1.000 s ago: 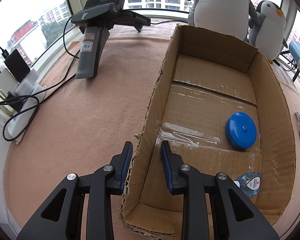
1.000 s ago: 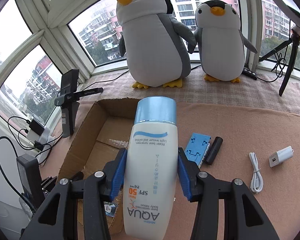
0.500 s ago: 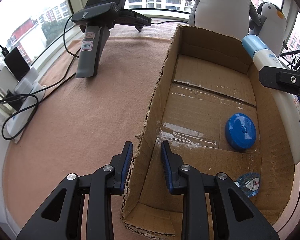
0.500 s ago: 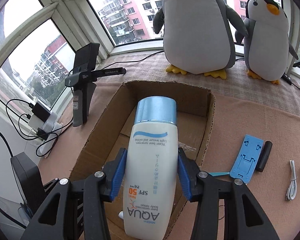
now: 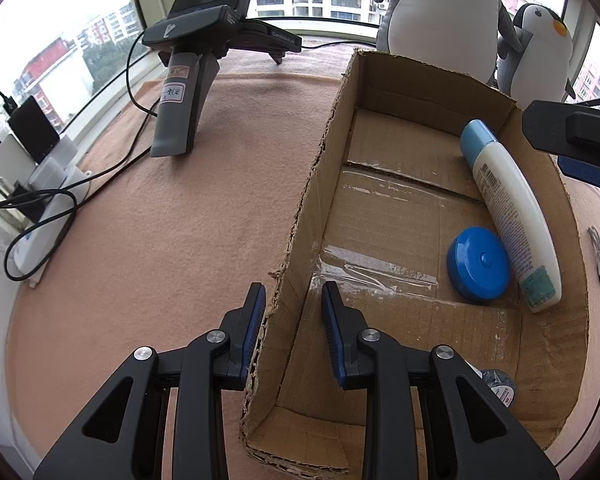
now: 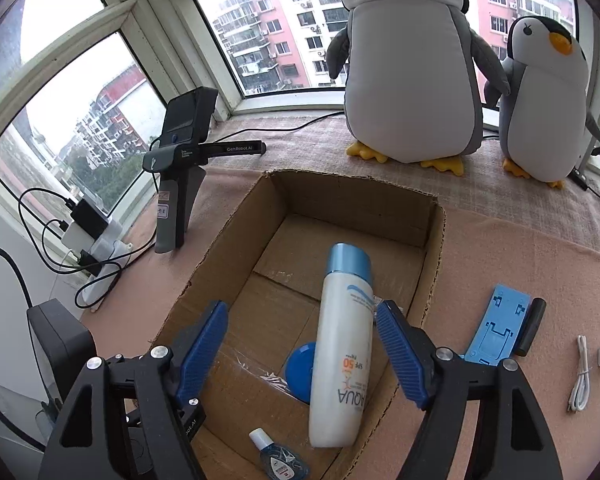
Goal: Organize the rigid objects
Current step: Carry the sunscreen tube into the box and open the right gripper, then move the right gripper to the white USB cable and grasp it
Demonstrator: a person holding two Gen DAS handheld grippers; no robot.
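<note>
My counter (image 5: 160, 240), under its pink felt cover, carried the cardboard box (image 5: 412, 128) with its top open. My left claw (image 5: 293, 300) was clamped on the box's near left wall, one blue pad outside and one inside. My right claw (image 6: 302, 326) hung over the box with its jaws opening; the sunscreen bottle (image 6: 340, 344) lay between them but free of both pads, resting on the box floor along the right wall, blue cap toward the far end. The round blue case (image 5: 480, 265) sat touching the bottle's side. A small clear bottle (image 6: 278, 456) lay in the near corner. Outside the box, on the counter, lay a blue phone stand (image 6: 500, 328) and a white cable (image 6: 580, 376).
</note>
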